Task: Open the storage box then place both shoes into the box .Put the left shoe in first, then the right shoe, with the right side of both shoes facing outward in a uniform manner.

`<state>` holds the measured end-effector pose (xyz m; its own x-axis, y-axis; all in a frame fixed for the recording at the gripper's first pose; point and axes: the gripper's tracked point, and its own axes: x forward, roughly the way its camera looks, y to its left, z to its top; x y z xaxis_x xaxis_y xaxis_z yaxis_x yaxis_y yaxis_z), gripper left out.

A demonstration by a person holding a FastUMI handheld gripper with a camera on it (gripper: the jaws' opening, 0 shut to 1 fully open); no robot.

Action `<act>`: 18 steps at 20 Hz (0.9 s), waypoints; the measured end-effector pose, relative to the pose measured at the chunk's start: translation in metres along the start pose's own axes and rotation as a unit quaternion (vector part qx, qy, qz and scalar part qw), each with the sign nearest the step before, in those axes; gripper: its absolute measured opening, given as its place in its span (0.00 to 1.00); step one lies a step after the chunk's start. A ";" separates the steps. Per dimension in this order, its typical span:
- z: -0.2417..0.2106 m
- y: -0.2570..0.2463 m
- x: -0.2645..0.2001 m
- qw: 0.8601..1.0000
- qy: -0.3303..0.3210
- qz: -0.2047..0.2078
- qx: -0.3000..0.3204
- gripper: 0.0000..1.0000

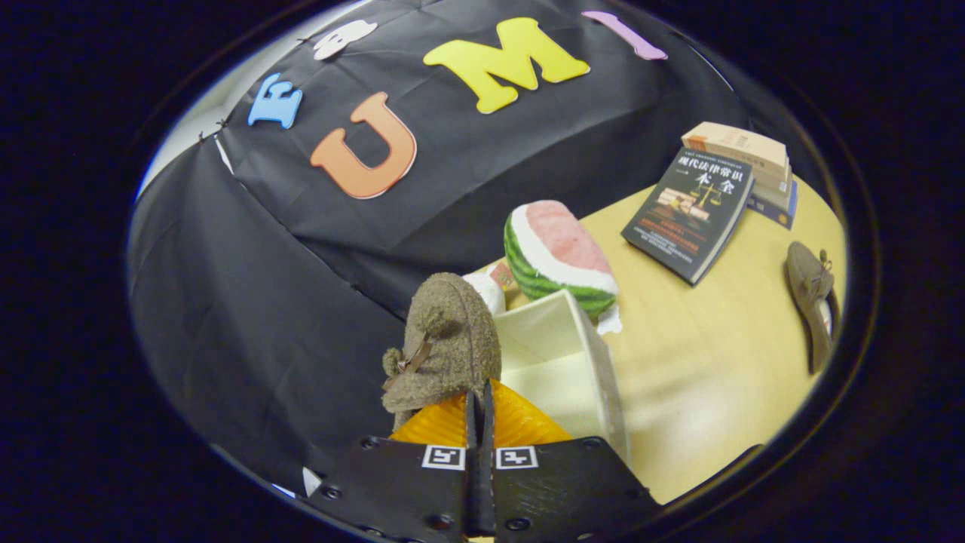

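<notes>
The bench [701, 377] carries the open storage box [562, 366], which lies just ahead and to the right of the tool [479, 411]. The tool's fingers are pinched almost together on the rear of a brown shoe [445, 347], whose long axis runs forward from the fingers, toe up beside the box's left wall. The second shoe [810, 298] lies well apart, beyond the box, so lowering rightward looks next.

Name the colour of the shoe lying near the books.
Brown shoe, gripper view.

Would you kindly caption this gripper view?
Gripper shut on brown suede shoe above open cream storage box.
</notes>
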<state>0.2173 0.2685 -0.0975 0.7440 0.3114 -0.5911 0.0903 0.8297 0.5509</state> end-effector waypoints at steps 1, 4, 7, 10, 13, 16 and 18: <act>-0.009 0.001 0.008 1.000 0.002 0.001 0.007 0.00; -0.031 -0.002 0.028 0.999 0.009 -0.009 0.030 0.00; -0.052 -0.004 0.043 0.998 0.036 -0.022 0.047 0.00; -0.059 -0.003 0.046 0.997 0.053 -0.028 0.043 0.03; -0.058 0.011 0.049 0.997 0.061 0.005 0.037 0.16; -0.062 0.019 0.046 0.997 0.070 0.019 0.021 0.42; -0.062 0.022 0.039 0.997 0.070 0.028 0.009 0.56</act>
<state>0.2072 0.3273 -0.1449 0.6488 0.4189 -0.6353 0.0646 0.8015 0.5944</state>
